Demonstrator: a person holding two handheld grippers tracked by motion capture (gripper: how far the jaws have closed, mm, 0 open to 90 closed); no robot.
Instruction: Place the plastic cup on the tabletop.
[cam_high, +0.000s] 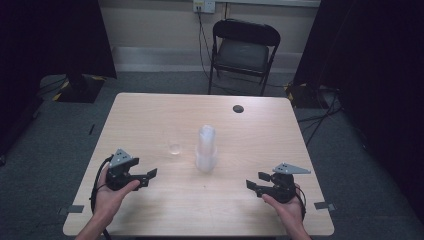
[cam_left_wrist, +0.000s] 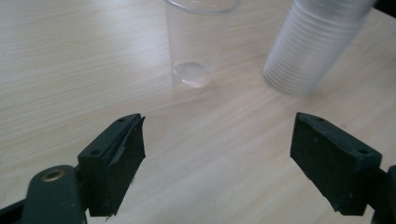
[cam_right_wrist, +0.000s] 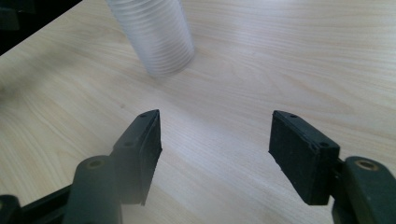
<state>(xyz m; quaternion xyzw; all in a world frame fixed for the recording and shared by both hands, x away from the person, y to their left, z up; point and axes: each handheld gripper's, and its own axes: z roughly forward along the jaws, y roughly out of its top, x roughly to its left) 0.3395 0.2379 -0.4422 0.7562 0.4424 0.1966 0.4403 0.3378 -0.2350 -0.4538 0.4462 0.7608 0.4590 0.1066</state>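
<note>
Two hand-held grippers rest near the table's front edge, palms beneath: the left gripper toward the left corner, the right gripper toward the right (jaws of both spread wide, empty). Mid-table stands a stack of clear plastic cups, a single clear cup just left.

We find no readable text, label or number anywhere — not on the cups and not on the table.
</note>
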